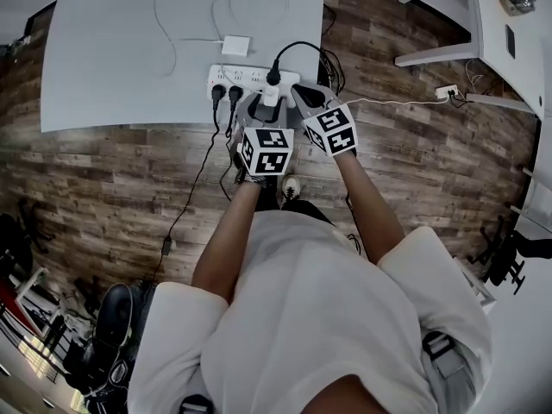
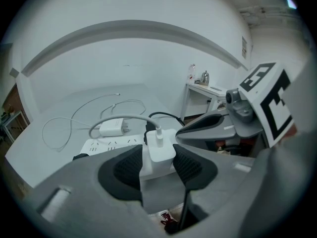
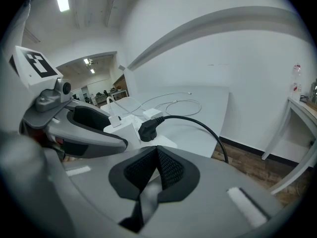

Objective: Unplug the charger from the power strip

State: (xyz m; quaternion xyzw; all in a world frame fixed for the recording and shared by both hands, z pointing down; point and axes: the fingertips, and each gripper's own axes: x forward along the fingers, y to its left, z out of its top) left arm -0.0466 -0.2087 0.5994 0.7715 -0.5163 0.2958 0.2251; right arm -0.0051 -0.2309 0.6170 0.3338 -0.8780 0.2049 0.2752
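The left gripper's (image 2: 158, 151) jaws stand released, straddling the white charger (image 2: 160, 155). One ribbed pad is close on each flank, and I see no squeeze yet. That looks deliberate: taking the block across its flat sides gives a straight pull out of the socket, and it keeps the jaws off the thin white cable (image 2: 119, 118) that leaves the charger's top and arcs away toward 10 o'clock.

The charger is a small, smooth, square-cornered block. It stands upright on the white power strip (image 1: 250, 77), apparently still seated, at the near edge of the pale surface (image 1: 112, 50), dead ahead of the person at 12 o'clock.

At 3 o'clock from it, the right gripper (image 3: 156, 155) has its jaws clenched together on nothing. It is poised over the strip's right end beside a black plug (image 3: 147, 131), probably ready to pin the strip down so it does not lift with the charger.

Two more black plugs (image 1: 225, 93) sit at the strip's left end. A second white adapter (image 1: 235, 45) lies loose at 11 o'clock beyond the strip.
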